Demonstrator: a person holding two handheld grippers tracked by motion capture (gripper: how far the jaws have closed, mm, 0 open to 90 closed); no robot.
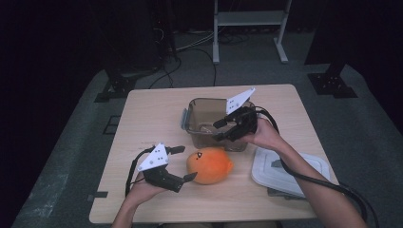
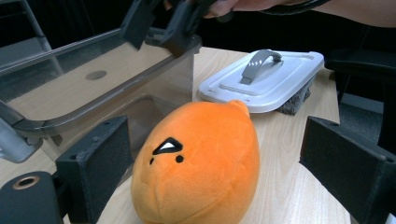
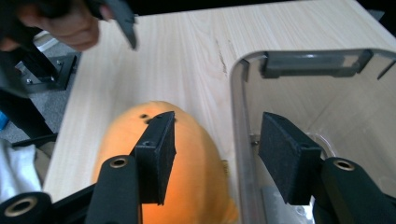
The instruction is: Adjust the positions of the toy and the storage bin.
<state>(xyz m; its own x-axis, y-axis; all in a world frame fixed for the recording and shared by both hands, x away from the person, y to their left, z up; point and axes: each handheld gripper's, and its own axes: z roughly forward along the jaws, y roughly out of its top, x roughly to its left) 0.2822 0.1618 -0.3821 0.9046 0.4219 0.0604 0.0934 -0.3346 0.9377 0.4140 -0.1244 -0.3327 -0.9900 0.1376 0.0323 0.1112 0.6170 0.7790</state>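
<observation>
An orange plush toy (image 1: 209, 165) with a small face lies on the wooden table, just in front of a clear plastic container (image 1: 187, 118). My left gripper (image 1: 186, 162) is open, one jaw on each side of the plush's left end; in the left gripper view the plush (image 2: 198, 161) sits between the wide-set pads without touching them. My right gripper (image 1: 217, 131) hovers over the container's near wall. In the right gripper view its jaws straddle that rim (image 3: 238, 93), pads apart from it, with the plush (image 3: 187, 154) below. It is open.
A white lid (image 1: 290, 171) with a grey handle rests at the table's right front, also in the left gripper view (image 2: 261, 79). The container looks empty inside. Cables trail from both grippers. Beyond the table are a grey floor and metal stand legs (image 1: 216, 52).
</observation>
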